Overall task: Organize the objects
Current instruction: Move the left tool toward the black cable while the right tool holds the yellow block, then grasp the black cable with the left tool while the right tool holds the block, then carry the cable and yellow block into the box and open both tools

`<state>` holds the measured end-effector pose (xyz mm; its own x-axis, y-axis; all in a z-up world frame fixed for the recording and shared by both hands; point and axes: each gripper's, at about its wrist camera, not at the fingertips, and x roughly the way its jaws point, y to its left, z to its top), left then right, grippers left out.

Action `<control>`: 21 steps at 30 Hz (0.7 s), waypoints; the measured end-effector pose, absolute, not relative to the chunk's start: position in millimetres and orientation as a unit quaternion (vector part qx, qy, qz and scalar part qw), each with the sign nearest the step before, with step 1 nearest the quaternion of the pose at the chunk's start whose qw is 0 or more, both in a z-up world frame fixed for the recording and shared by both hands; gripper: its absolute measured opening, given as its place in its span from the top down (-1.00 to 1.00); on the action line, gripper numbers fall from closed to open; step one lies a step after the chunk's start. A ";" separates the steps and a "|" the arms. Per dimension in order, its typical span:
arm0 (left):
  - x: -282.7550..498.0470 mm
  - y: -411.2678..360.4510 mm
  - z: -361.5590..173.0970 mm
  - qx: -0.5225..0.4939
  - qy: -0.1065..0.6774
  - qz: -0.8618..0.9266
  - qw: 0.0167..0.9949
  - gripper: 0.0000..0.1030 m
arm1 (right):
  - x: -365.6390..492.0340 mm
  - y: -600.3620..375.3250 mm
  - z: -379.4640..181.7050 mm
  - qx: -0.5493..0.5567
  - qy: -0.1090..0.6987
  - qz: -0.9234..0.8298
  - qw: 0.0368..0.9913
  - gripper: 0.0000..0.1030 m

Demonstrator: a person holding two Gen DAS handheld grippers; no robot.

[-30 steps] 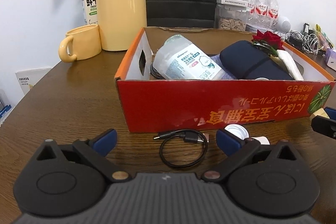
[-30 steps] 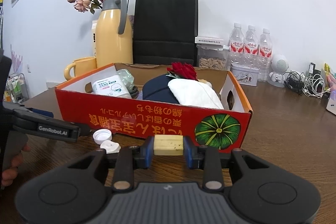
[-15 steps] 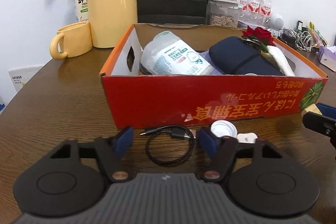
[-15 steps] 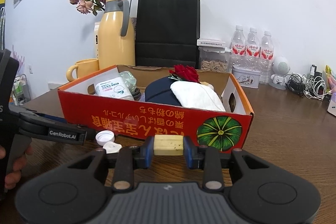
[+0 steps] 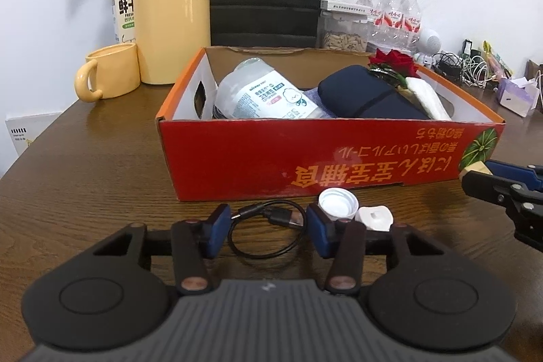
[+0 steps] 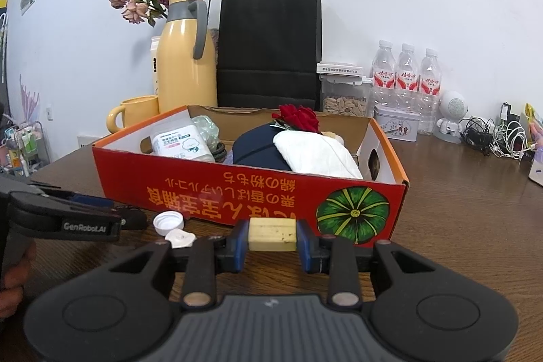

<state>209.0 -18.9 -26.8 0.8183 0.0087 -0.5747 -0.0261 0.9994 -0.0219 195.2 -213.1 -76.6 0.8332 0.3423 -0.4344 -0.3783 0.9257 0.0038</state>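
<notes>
Left wrist: left gripper (image 5: 264, 231) closing around coiled black cable (image 5: 263, 234) on table (image 5: 85, 185) before red box (image 5: 305, 158), pads not yet touching. Limp, light; pinch across bunched loop.

Right wrist: right gripper (image 6: 271, 240) clenched on cream block (image 6: 271, 234); rigid, secure.

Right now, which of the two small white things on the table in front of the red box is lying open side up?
The round bottle cap, nearest the box, shows its hollow inside; the flatter white piece beside it does not.
</notes>
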 end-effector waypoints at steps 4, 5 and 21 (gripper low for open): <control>200.5 -19.0 -24.9 -0.013 0.289 0.008 0.957 0.04 | 194.4 -213.5 -76.5 -0.040 0.216 0.190 0.957 0.44; 198.2 -19.0 -24.3 -0.013 0.286 0.008 0.958 0.05 | 194.0 -213.6 -76.5 -0.041 0.215 0.191 0.957 0.44; 154.6 -20.6 13.0 -0.017 0.197 -0.017 0.980 0.09 | 179.7 -210.8 -62.7 -0.044 0.184 0.200 0.961 0.44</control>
<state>154.6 -20.6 13.0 0.9217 -0.0399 -0.3858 0.0265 0.9988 -0.0400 179.7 -210.8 -62.7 0.8522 0.3692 -0.3708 -0.4015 0.9158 -0.0108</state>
